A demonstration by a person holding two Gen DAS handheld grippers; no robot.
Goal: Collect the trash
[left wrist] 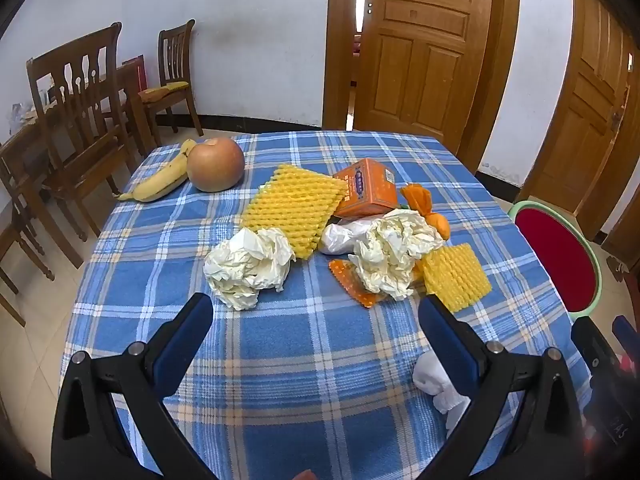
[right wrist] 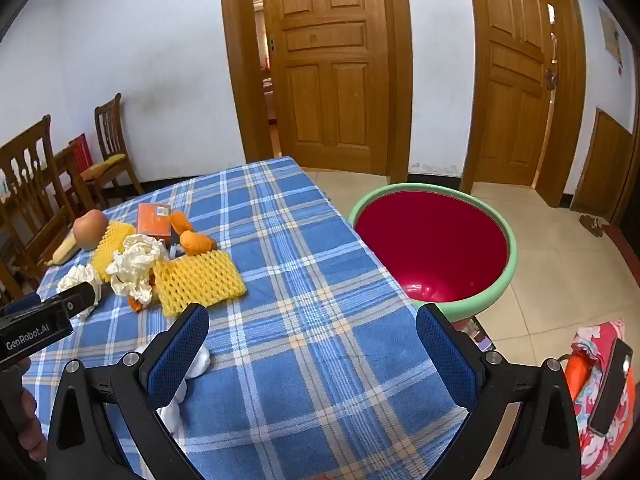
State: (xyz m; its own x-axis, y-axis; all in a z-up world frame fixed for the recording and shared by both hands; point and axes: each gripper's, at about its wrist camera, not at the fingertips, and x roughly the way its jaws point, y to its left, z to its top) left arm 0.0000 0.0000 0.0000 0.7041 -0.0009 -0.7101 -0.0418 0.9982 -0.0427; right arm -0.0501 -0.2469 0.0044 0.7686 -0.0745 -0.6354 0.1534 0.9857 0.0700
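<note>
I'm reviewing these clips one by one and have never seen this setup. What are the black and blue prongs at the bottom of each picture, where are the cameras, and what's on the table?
No robot here: a person holds a two-finger gripper in each hand, with a camera on each looking along its fingers. One picture is from the left gripper, the other from the right gripper. Both are open and hold nothing.

On the checked tablecloth lie a banana and an apple, plus trash: crumpled paper, yellow foam netting, an orange box and orange peel. Beside the table stands a red bin with a green rim.
</note>
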